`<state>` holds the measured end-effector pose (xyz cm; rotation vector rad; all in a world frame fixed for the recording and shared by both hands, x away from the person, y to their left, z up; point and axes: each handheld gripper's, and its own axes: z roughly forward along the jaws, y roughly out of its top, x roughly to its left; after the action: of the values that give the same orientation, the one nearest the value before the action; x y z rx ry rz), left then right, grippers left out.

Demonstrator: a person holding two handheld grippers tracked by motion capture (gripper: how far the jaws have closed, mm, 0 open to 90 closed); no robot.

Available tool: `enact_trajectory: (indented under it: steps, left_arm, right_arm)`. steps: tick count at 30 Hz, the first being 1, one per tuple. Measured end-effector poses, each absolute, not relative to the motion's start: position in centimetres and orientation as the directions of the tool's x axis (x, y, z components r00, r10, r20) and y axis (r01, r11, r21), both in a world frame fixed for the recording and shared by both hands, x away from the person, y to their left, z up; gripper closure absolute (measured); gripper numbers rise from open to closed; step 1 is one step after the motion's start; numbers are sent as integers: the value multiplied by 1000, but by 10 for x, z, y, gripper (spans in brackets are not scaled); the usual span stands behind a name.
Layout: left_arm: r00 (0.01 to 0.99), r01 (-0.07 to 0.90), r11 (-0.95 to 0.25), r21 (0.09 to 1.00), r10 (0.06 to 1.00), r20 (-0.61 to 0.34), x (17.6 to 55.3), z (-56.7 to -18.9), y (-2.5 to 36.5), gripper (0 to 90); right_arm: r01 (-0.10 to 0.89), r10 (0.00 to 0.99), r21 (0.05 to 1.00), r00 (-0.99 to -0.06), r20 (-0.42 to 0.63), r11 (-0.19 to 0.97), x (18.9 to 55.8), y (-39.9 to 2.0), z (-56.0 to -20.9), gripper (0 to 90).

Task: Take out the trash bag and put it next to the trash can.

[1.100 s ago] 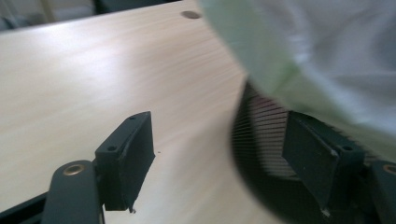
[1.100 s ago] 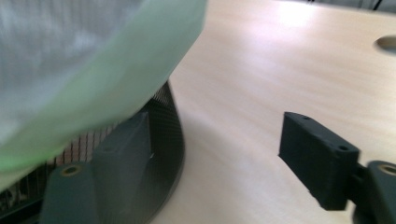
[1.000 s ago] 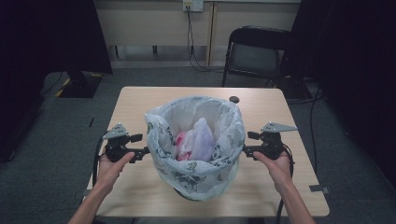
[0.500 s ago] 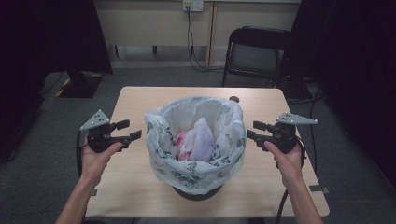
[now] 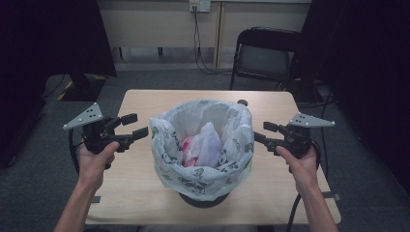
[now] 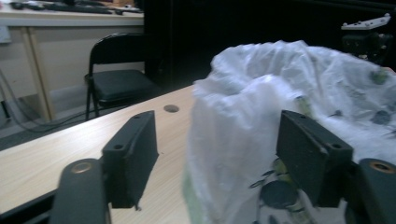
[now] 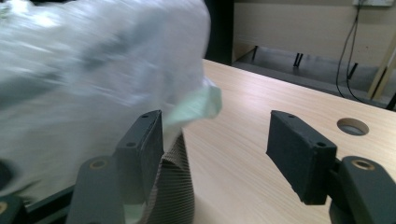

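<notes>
A bin lined with a white plastic bag (image 5: 203, 145) printed in green stands mid-table, with pink and white rubbish (image 5: 198, 145) inside. My left gripper (image 5: 136, 126) hovers just left of the bag, open and pointing at it. In the left gripper view the bag's wall (image 6: 261, 93) lies just beyond the left gripper (image 6: 217, 158), and no pad presses on it. My right gripper (image 5: 261, 131) is held off the bag's right side, open. In the right gripper view the right gripper (image 7: 215, 149) has bare table between its jaws, with the blurred bag (image 7: 93, 70) and ribbed bin wall (image 7: 180, 186) to the left. Both grippers' jaws have just been opening.
The wooden table (image 5: 140, 193) has a round cable hole (image 5: 242, 102) behind the bin. A black folding chair (image 5: 266, 53) stands past the far edge, with cables hanging from a wall socket (image 5: 199, 6). Grey floor surrounds the table.
Both hands have lifted their grippers up from table level and drawn them slightly outward from the bag's sides. The bag and bin have stayed put.
</notes>
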<state>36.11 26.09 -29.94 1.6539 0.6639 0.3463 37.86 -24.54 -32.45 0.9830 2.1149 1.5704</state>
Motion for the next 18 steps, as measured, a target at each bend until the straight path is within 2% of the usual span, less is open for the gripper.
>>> enact_trajectory:
  steps: [5, 15, 17, 18]
  left_arm:
    - [824, 202, -87, 976, 554, -122, 359, -293, 245, 220]
    - [828, 207, -132, 969, 552, -101, 364, -291, 225, 210]
    - [844, 210, -145, 967, 526, -104, 365, -293, 223, 273]
    - [847, 204, -143, 968, 522, -101, 365, -293, 223, 335]
  right_arm:
    - [268, 667, 952, -738, 106, 145, 362, -243, -303, 348]
    - [201, 600, 972, -795, 90, 120, 356, -225, -270, 323]
    - [208, 565, 968, -819, 96, 138, 358, -212, -263, 274]
    - [219, 561, 966, -821, 105, 140, 359, -208, -261, 257]
